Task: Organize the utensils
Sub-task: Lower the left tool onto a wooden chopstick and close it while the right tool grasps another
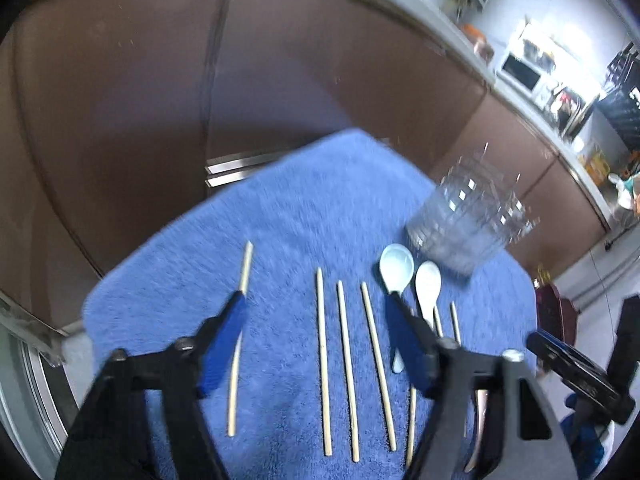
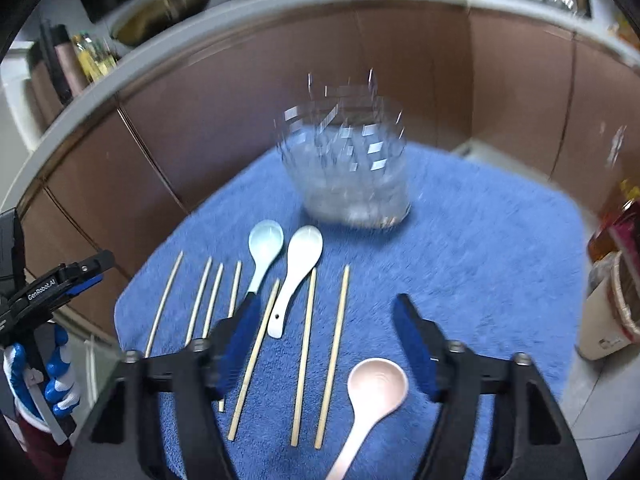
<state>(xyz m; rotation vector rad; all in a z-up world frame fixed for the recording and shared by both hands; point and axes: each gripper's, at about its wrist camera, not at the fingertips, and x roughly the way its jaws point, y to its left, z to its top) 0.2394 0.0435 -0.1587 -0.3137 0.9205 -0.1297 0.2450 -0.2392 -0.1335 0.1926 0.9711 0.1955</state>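
**Two open grippers above utensils laid out on a blue towel**

The left gripper [image 1: 316, 300] points down at a blue towel [image 1: 304, 208]. Its fingers stand apart with nothing clamped between them. Three wooden chopsticks [image 1: 348, 364] lie side by side in the gap between the fingers, and a fourth chopstick [image 1: 240, 332] passes under the left finger. A pale blue spoon [image 1: 396, 266] lies at the tip of the right finger, with a white spoon [image 1: 428, 284] just beyond it.

The right gripper [image 2: 326, 300] also has its fingers apart and holds nothing. Between its fingers lie more chopsticks, the handle of the white spoon [image 2: 298, 264] and a pink spoon [image 2: 374, 392] close to the right finger. A clear container [image 2: 348, 168], blurred, stands on the towel ahead of both fingertips. A gloved hand [image 2: 48, 376] grips the other tool beyond the left finger.
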